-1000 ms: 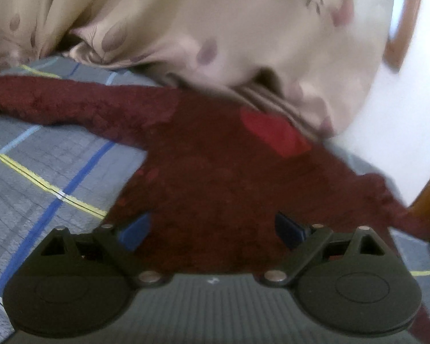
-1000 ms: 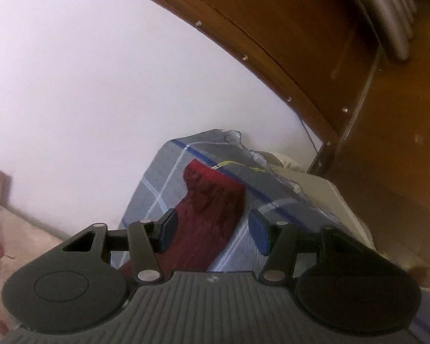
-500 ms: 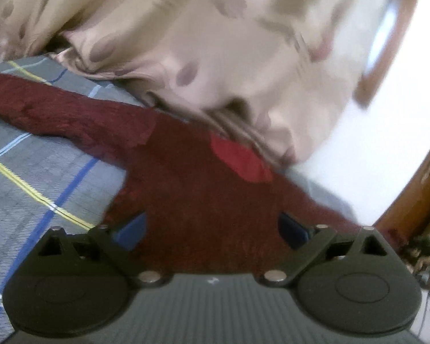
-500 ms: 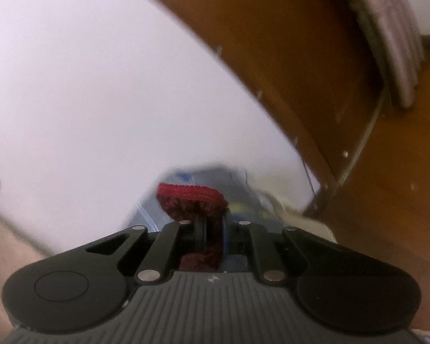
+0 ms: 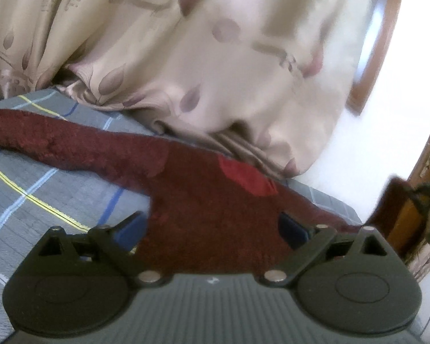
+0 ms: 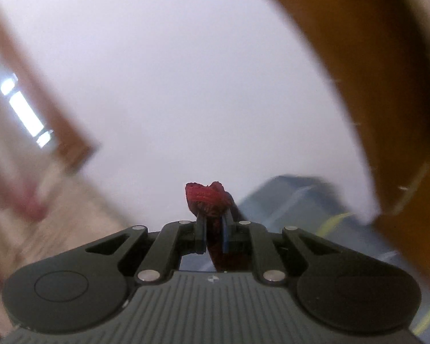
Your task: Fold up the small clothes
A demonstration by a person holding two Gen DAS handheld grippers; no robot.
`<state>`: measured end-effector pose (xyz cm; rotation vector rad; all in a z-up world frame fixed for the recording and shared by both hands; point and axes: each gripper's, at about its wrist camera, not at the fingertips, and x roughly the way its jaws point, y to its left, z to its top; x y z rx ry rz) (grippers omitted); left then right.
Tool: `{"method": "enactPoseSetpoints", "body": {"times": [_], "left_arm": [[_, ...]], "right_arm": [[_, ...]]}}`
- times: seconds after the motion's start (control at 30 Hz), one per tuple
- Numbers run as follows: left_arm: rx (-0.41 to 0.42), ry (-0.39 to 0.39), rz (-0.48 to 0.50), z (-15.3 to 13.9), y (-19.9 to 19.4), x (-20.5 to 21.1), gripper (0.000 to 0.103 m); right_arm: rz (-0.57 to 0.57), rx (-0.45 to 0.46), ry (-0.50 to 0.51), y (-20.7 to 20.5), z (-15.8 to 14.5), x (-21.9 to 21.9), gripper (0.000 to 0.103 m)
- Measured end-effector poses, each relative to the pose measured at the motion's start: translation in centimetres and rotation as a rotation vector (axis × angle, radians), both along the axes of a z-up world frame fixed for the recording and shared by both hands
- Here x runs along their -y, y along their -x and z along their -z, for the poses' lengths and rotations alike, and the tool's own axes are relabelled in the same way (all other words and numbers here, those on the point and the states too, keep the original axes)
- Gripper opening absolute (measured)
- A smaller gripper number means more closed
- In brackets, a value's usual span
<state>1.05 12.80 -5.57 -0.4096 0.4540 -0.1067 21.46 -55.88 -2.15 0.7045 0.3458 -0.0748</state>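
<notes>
A small dark red knitted sweater (image 5: 212, 215) lies spread on a grey checked bedsheet (image 5: 43, 195), one sleeve (image 5: 57, 140) stretched out to the left. A brighter red patch (image 5: 246, 176) shows at its neck. My left gripper (image 5: 212, 226) hovers open over the sweater's body, its blue pads wide apart and holding nothing. In the right wrist view my right gripper (image 6: 214, 225) is shut on the cuff of the other sleeve (image 6: 206, 197), which bunches above the pads, lifted off the bed. At the right edge of the left wrist view that raised sleeve (image 5: 392, 200) shows dark and blurred.
A beige leaf-patterned curtain (image 5: 215, 57) hangs down onto the bed just behind the sweater. A white wall (image 6: 186, 86) and a wooden door frame (image 6: 372, 71) stand beyond. The bed's corner (image 6: 301, 197) lies below the right gripper.
My right gripper closed on the sleeve cuff that lay between its open pads, then lifted it off the bed. The left gripper rose a little, staying open over the sweater.
</notes>
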Motion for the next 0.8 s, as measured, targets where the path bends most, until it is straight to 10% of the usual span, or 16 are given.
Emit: {"method": "enactPoseSetpoints", "body": {"times": [0.47, 0.8], "left_arm": [[-0.05, 0.045, 0.052, 0.4, 2.1, -2.2, 0.099], [-0.061, 0.103, 0.039, 1.4, 2.5, -3.9, 0.099]], "right_arm": [[-0.431, -0.037, -0.104, -4.2, 3.9, -28.6, 0.015], [-0.557, -0.119, -0.013, -5.3, 7.7, -40.1, 0.015]]}}
